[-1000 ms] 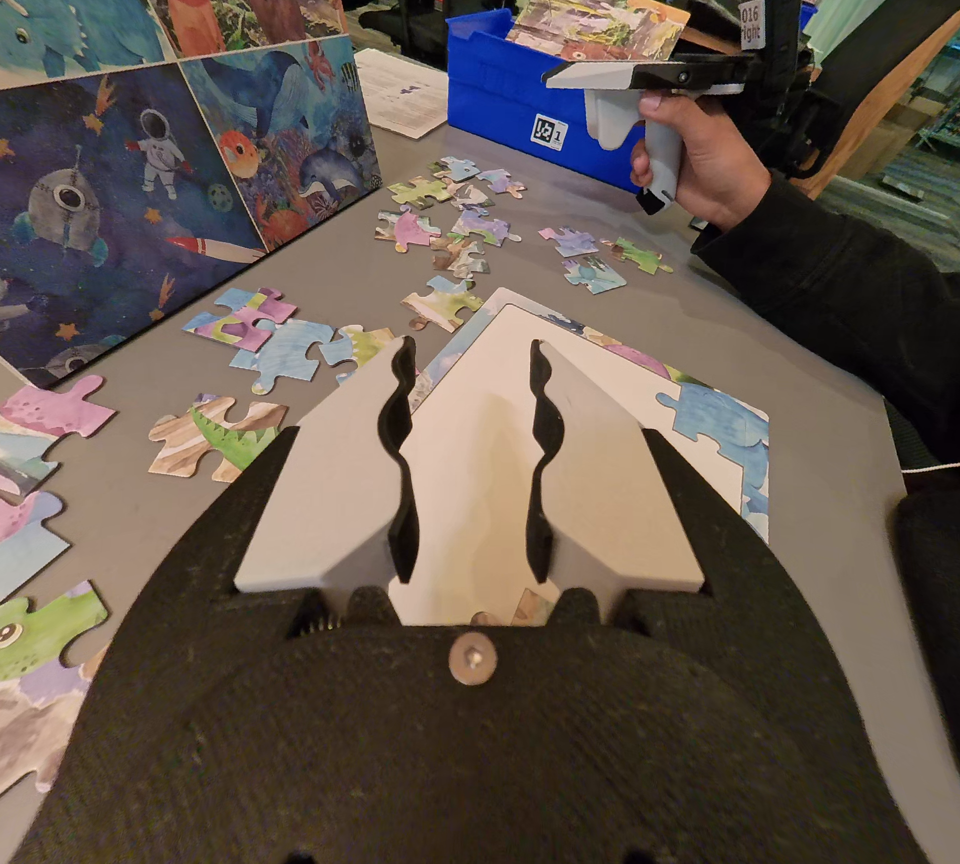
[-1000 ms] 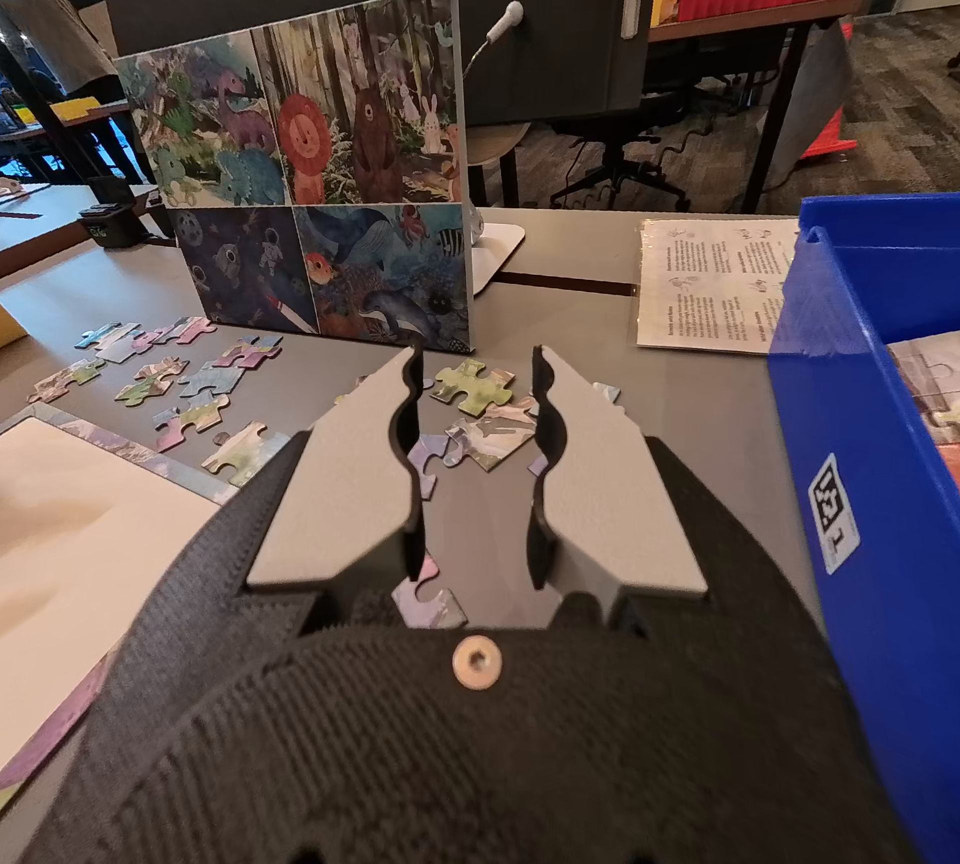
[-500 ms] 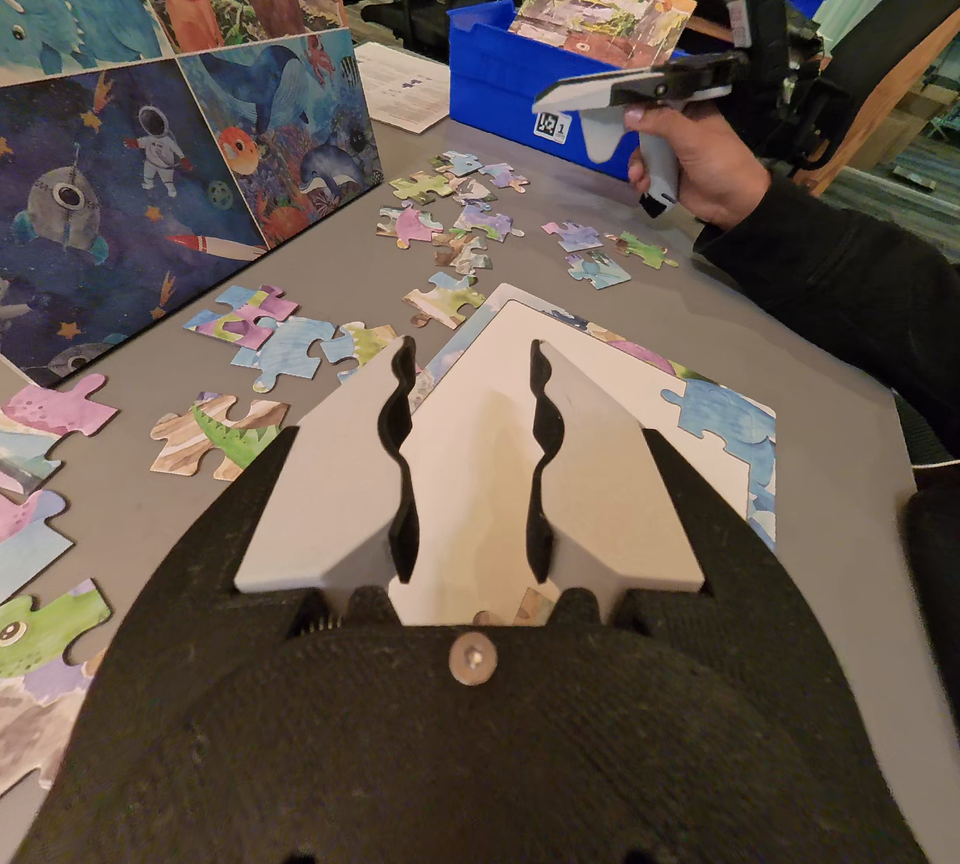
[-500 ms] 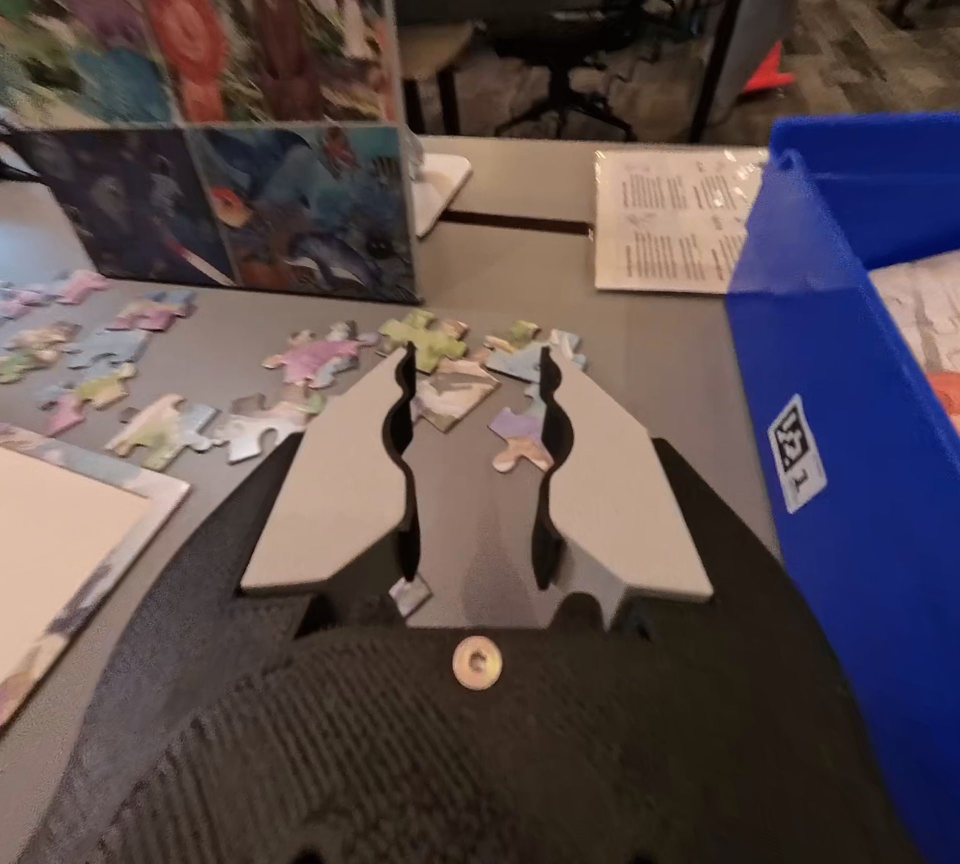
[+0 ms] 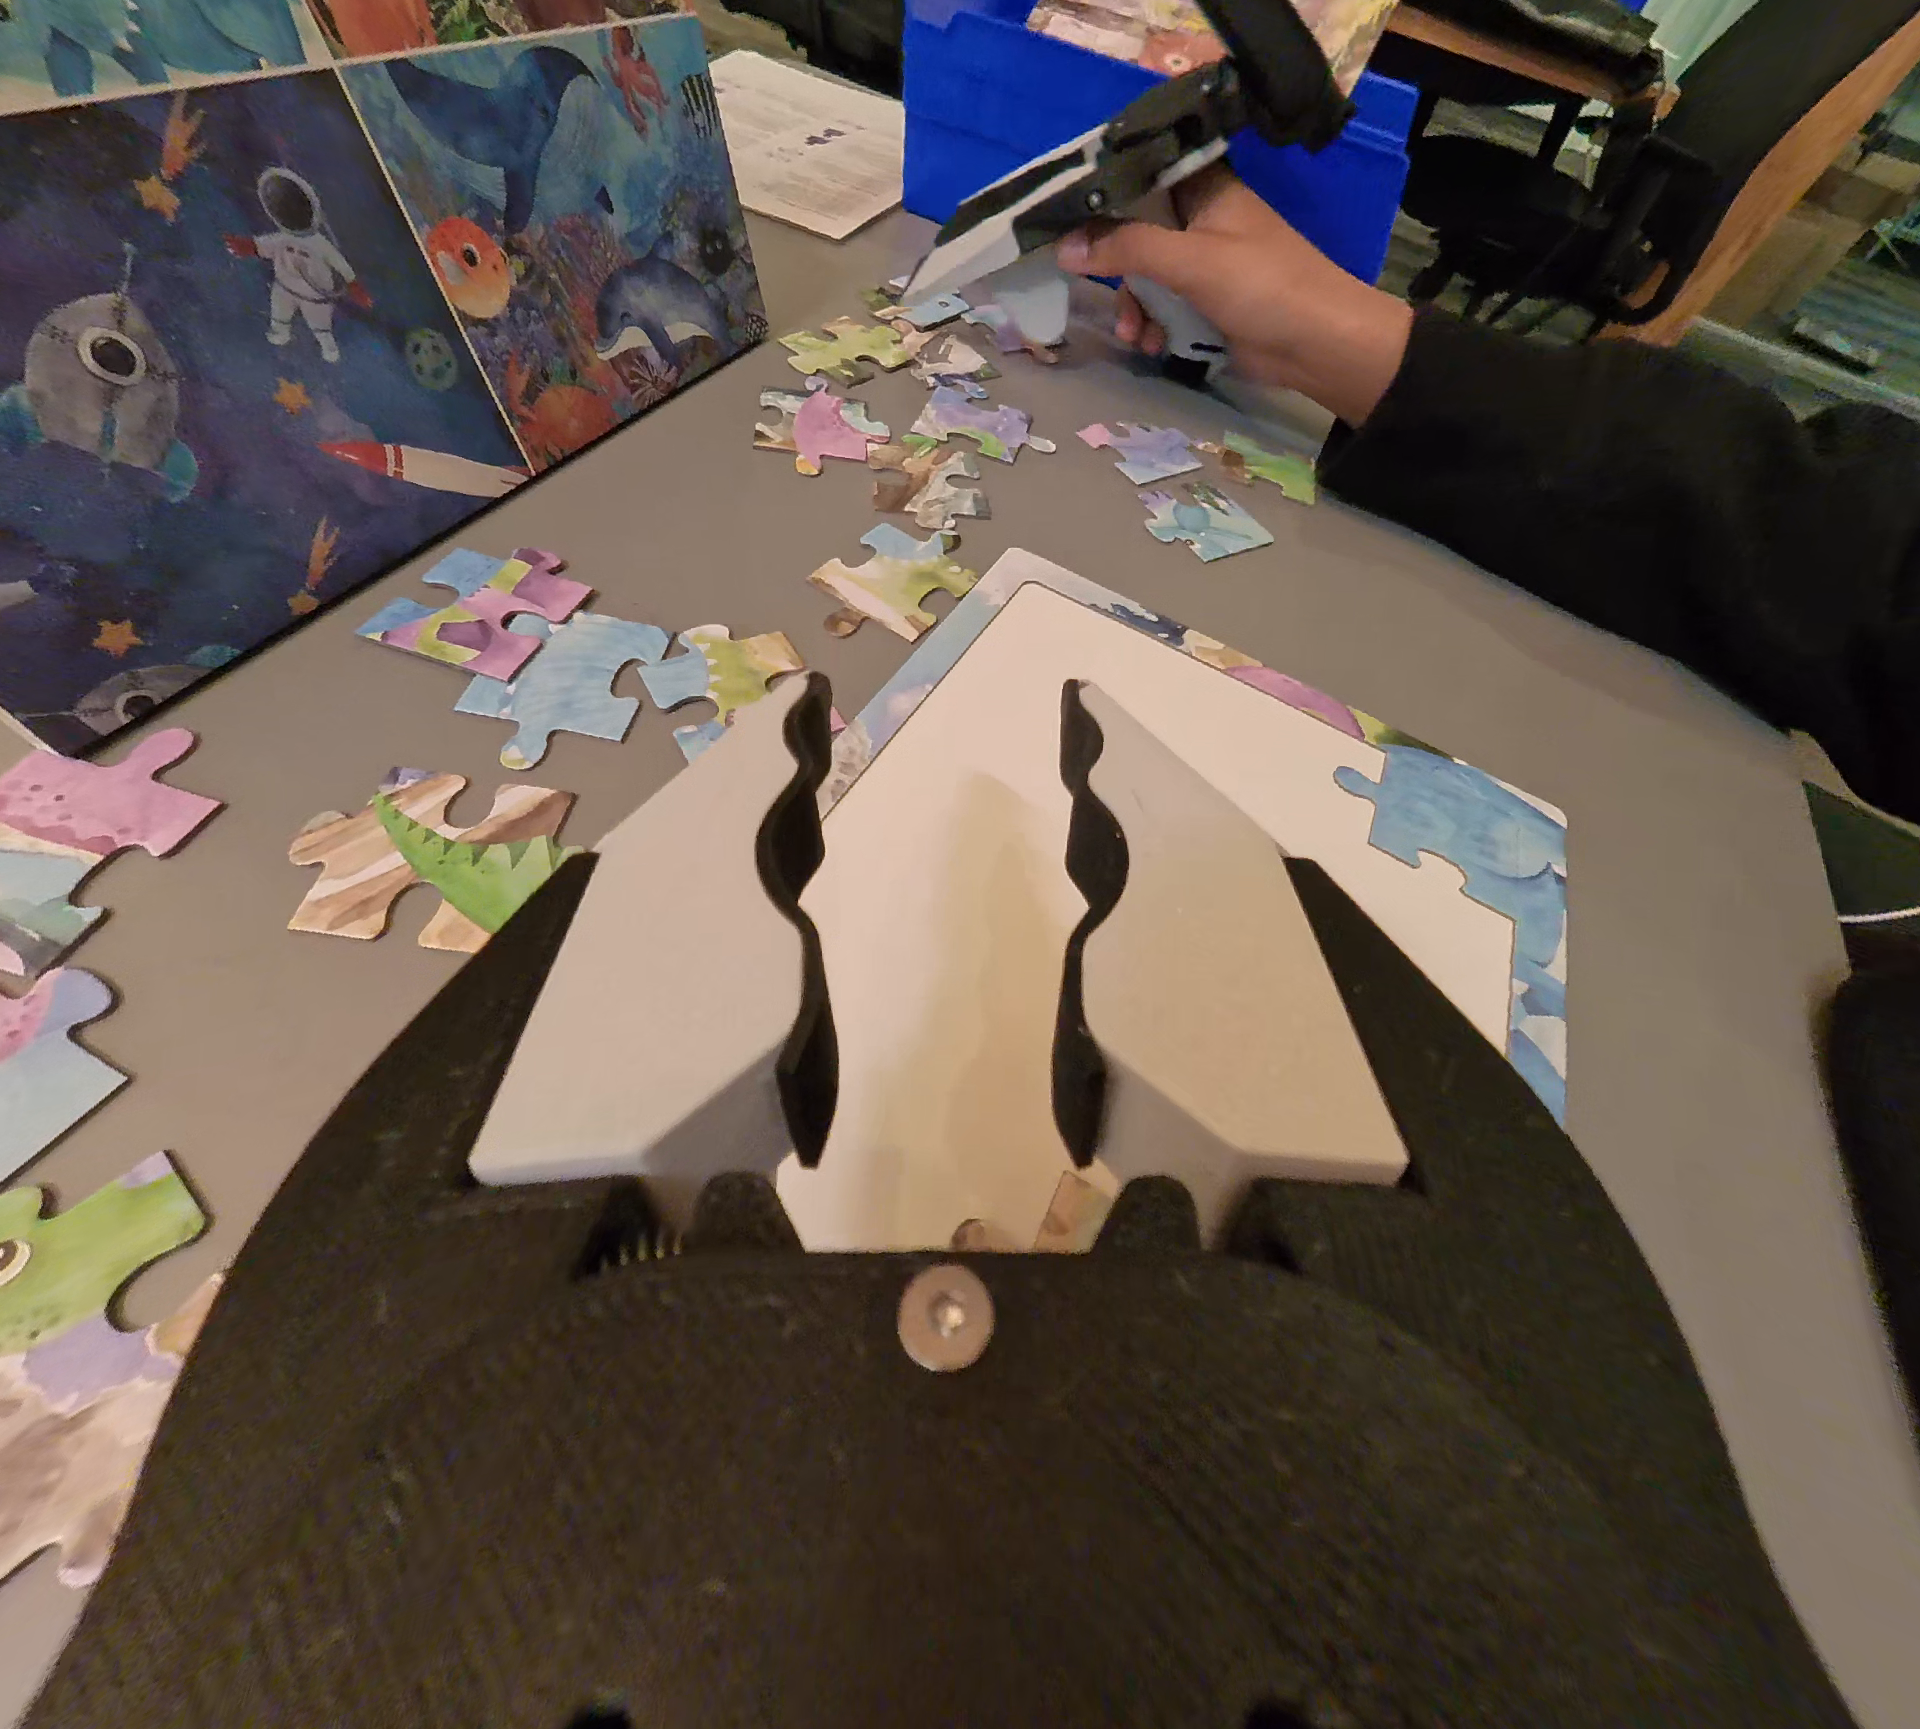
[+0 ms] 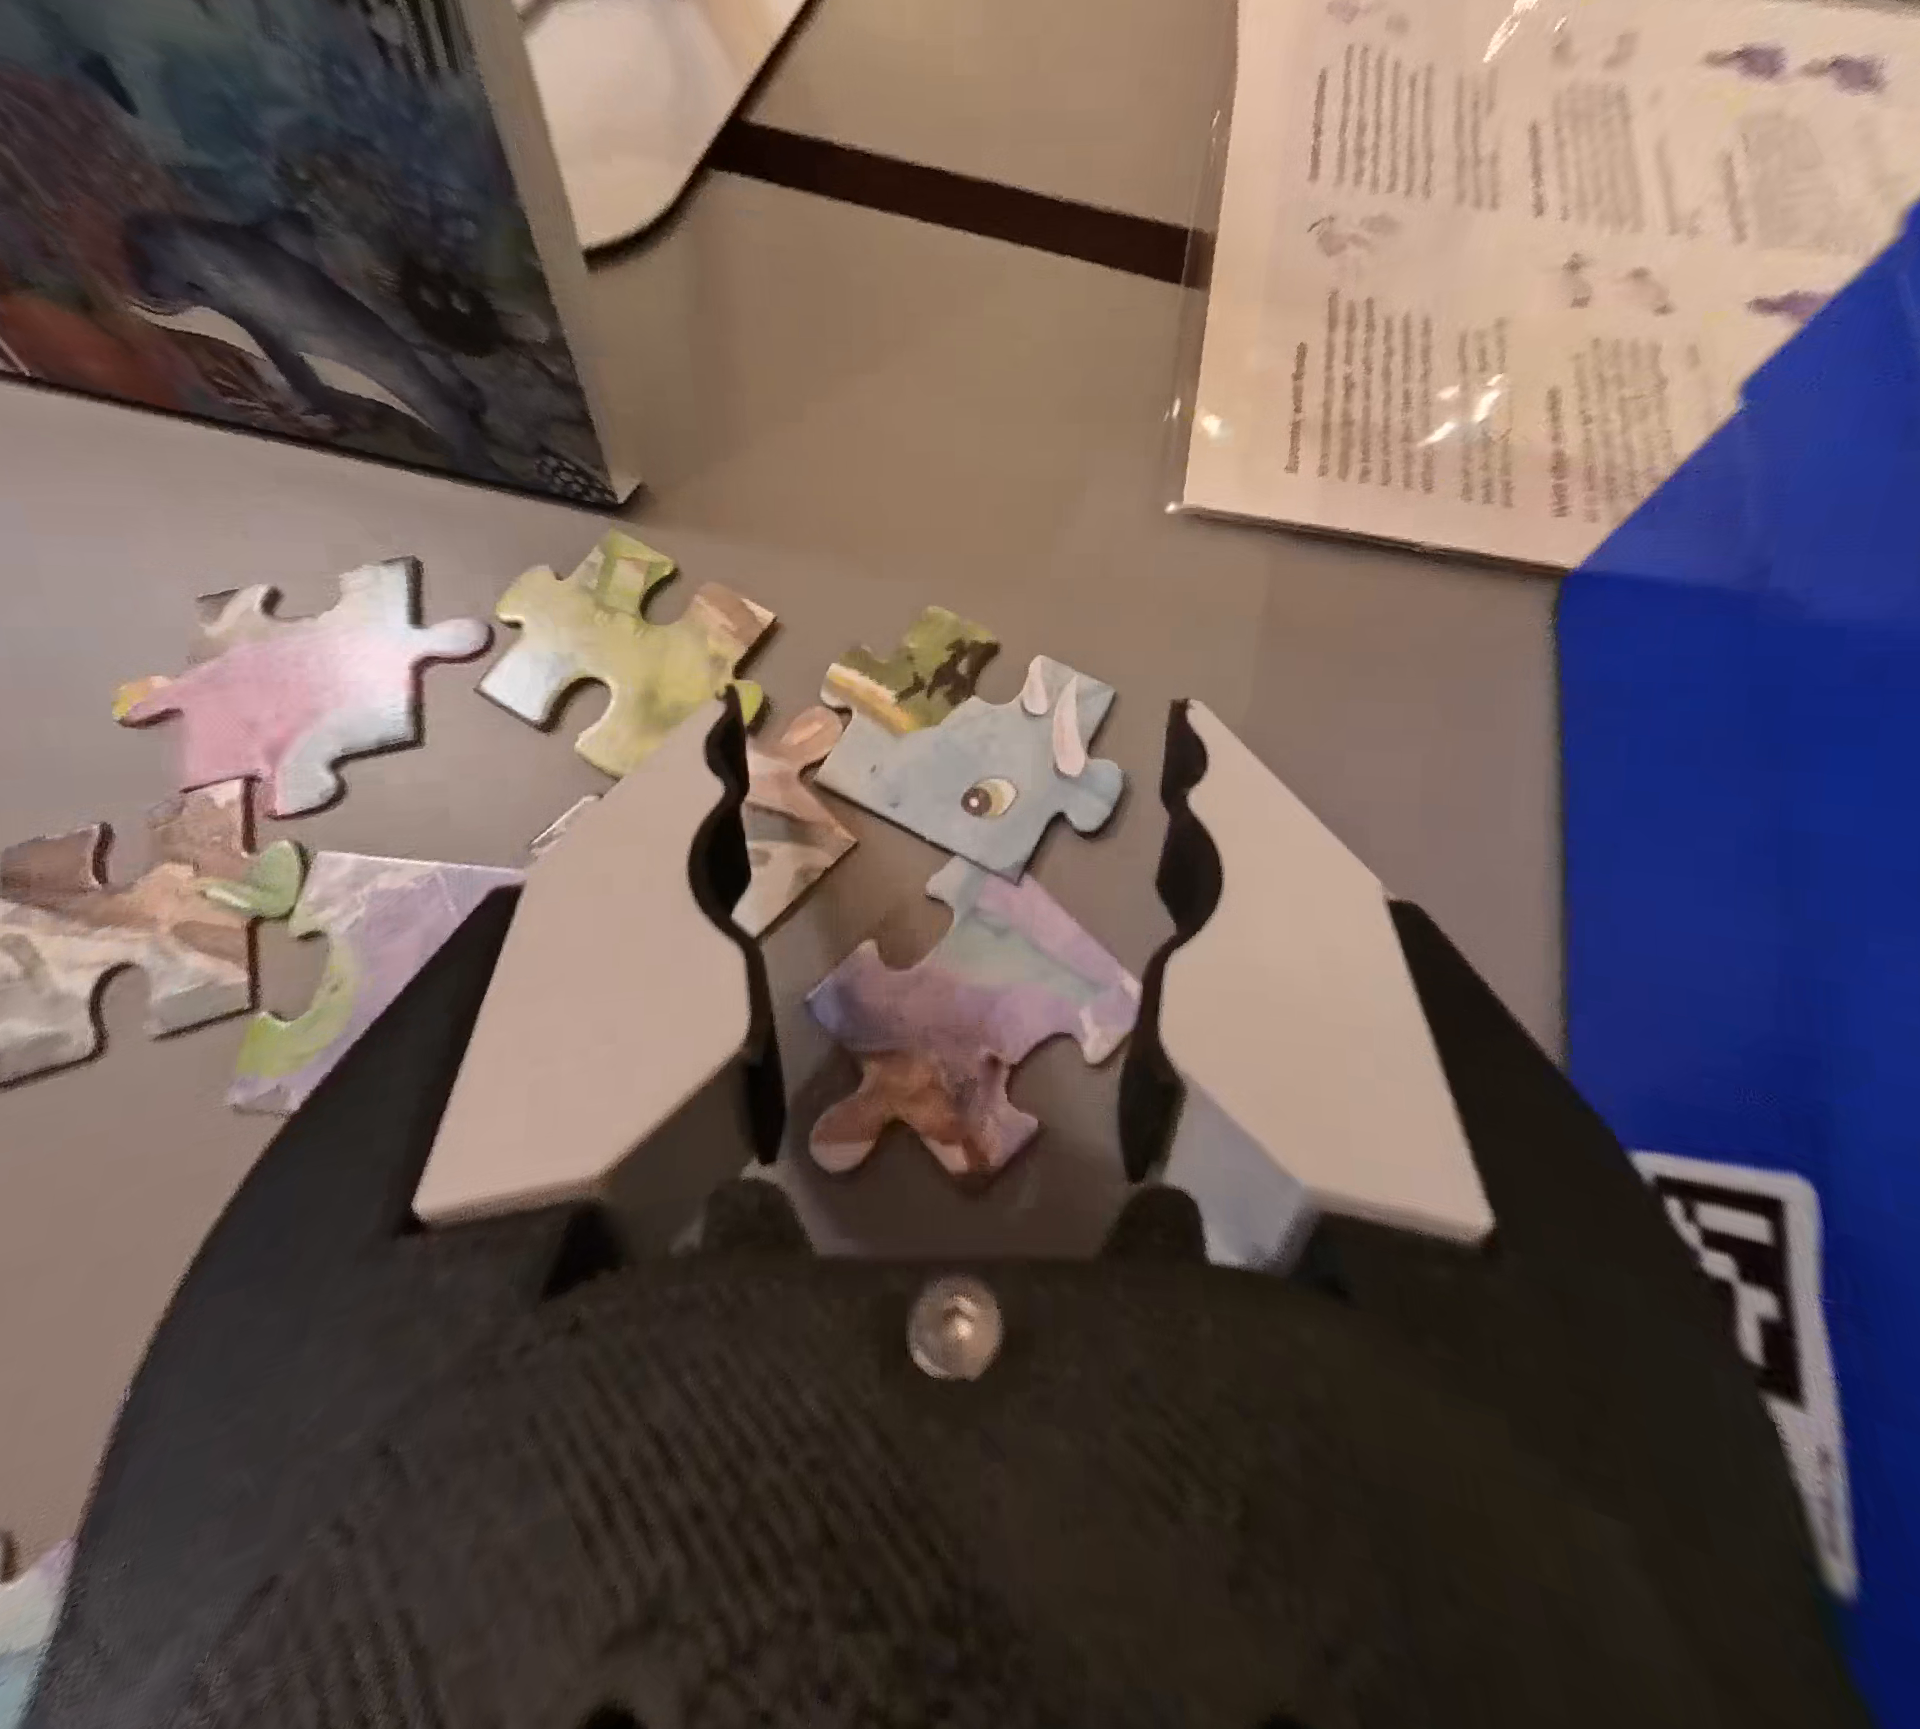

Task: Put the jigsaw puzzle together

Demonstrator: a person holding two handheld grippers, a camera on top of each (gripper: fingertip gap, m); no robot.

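Your left claw (image 5: 943, 713) hangs level with fingers parted; your right claw (image 6: 956, 723) tips downward, spread wide, gripping nothing.

Both wrist views look forward, sharing loose pieces (image 5: 940, 422).

The puzzle tray (image 5: 1236, 723) lies flat on the table (image 5: 665, 536), straight ahead of the left gripper (image 5: 940, 703), whose spread fingers hang above it. Loose pieces (image 5: 520, 651) lie to the tray's left and beyond its far corner. Behind those on the left a picture board (image 5: 312, 308) stands upright. Farther back a sheet of paper (image 6: 1507, 245) lies on the table, with a bin (image 6: 1756, 744) to its right. The right gripper (image 6: 951, 723) tilts down over the far pieces just beside the bin, one piece (image 6: 966, 1025) on the table between its parted fingers.
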